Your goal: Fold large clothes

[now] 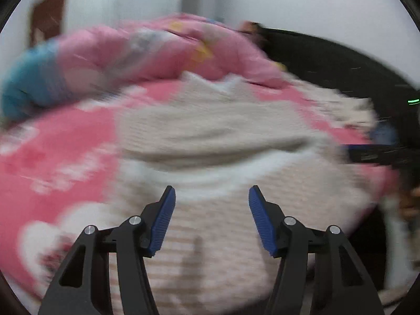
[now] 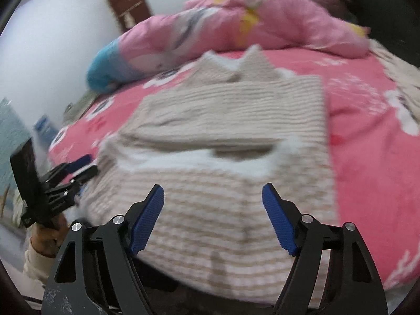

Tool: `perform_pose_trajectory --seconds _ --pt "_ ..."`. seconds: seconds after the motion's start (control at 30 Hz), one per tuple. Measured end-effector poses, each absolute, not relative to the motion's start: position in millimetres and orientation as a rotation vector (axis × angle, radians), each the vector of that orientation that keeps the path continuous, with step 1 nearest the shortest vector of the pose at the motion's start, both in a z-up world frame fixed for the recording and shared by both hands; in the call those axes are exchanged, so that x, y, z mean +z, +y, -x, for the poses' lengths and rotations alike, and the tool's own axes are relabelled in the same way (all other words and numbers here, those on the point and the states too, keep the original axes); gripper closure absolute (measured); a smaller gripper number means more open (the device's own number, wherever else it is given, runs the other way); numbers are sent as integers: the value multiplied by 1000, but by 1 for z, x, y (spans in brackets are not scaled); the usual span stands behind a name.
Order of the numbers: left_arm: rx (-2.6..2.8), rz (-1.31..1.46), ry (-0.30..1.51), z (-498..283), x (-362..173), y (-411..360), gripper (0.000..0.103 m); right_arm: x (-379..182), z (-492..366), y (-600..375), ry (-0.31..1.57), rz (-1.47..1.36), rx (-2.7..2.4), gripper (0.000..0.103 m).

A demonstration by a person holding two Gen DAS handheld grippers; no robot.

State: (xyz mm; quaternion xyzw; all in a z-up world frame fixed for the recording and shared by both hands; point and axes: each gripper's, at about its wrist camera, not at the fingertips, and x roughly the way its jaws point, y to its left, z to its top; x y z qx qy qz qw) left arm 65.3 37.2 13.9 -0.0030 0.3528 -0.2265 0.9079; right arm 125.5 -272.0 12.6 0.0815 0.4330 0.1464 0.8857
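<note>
- A beige striped sweater point(image 2: 223, 141) lay spread on a bed covered by a pink sheet point(image 2: 367, 136) with white shapes; its near hem hung toward the bed's near edge.
- The sweater's upper part looked folded across the body, with a white band showing at mid-garment, though blur hid the exact fold lines.
- The left gripper point(image 1: 211, 216) hovered above the near part of the sweater, its blue pads point(image 1: 162, 218) spread wide with nothing between them.
- The right gripper point(image 2: 212, 218) hung over the sweater's near hem, jaws likewise wide apart and gripping nothing.
- In the right wrist view the left gripper showed at the far left by the sweater's left edge; whether it touched the cloth could not be told.
- A rumpled pink quilt point(image 2: 236, 26) with a blue end lay along the far side of the bed, beyond the collar.
- A dark brown door point(image 2: 128, 0) stood in the white wall at far left.
</note>
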Motion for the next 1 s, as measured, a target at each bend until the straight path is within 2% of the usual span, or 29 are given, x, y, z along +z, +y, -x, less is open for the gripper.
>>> perform_pose_trajectory --seconds 0.07,0.17,0.23,0.27,0.33,0.4,0.43,0.47,0.5,0.57,0.73,0.87,0.93,0.97,1.0 --pt "-534 -20 772 -65 4 17 46 3 -134 -256 935 -117 291 32" --pt "-483 -134 840 -71 -19 -10 46 -10 -142 -244 973 -76 258 43" --pt "-481 -88 854 -77 -25 -10 46 -14 -143 -242 986 -61 232 58" --pt "-482 -65 851 -78 -26 -8 47 -14 -142 -242 993 -58 212 74" --pt "-475 -38 842 -78 -28 -4 51 -14 -140 -244 992 -75 208 88" --pt "-466 -24 826 -77 -28 -4 60 -14 -137 -245 984 -72 197 100" --pt "-462 -23 819 -76 -28 -3 69 -15 -139 -246 976 -62 192 101" --pt "-450 -31 807 -74 -28 -4 87 -13 -137 -244 960 -51 180 102" --pt "-439 -44 800 -71 -27 -7 94 -10 -135 -243 945 -42 168 102" --pt "-423 -97 778 -66 -24 -12 99 -1 -131 -241 911 -22 144 103" --pt "-408 -211 627 -56 14 -18 99 46 -122 -240 743 25 93 103" --pt "-404 -217 609 -65 20 -20 99 50 -133 -247 779 -32 142 102" --pt "-396 -215 633 -68 11 -21 99 39 -137 -256 835 -101 177 73" --pt "-394 -207 649 -70 6 -21 99 31 -139 -258 865 -119 186 41" --pt "-394 -192 670 -71 0 -19 99 23 -141 -260 892 -125 187 36"
